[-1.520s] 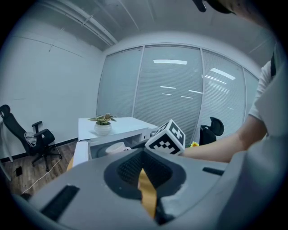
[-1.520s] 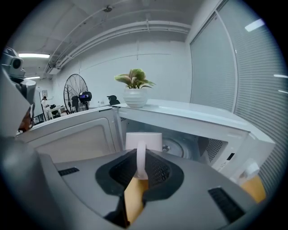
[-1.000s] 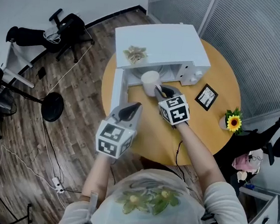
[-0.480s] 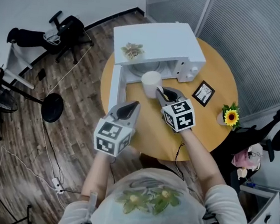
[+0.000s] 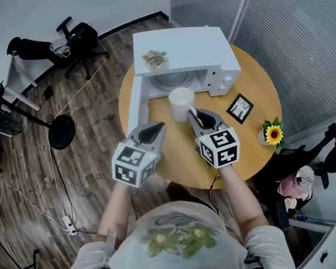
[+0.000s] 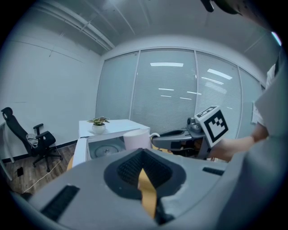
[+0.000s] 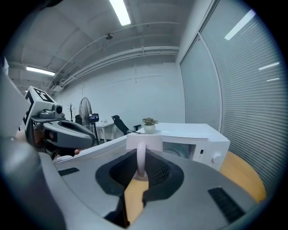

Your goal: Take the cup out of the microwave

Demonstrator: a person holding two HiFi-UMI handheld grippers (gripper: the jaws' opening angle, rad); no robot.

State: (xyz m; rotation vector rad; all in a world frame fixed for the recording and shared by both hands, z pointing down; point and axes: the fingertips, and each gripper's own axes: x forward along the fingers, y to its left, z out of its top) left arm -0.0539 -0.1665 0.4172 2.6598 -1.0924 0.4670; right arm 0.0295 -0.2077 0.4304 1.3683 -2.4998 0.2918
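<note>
**A:** Head view first: what has changed?

**B:** The right gripper (image 5: 193,114) has drawn back towards the person and brought the white ceramic cup (image 5: 181,98) with it. A second ago the cup sat in the mouth of the white box-shaped microwave (image 5: 190,46). Now it is just outside, over the round wooden table (image 5: 249,134) and beside the open white door (image 5: 135,106). The removal looks nearly done, and only setting the cup down seems left.

**A:** And the left gripper (image 5: 155,128)?

**B:** It hovers near the door's outer end, carrying nothing.

**A:** Left gripper view?

**B:** Its jaws are pressed together with nothing between them. Beyond them the cup hangs in front of the cavity. Its base is hidden behind the gripper's body, so whether it clears the table cannot be told.

**A:** Right gripper view?

**B:** The jaws stand narrow, clamped on the cup's looped handle (image 7: 141,158). Most of the cup's wall is cut off behind them, and no view shows clearly whether anything is inside.
</note>
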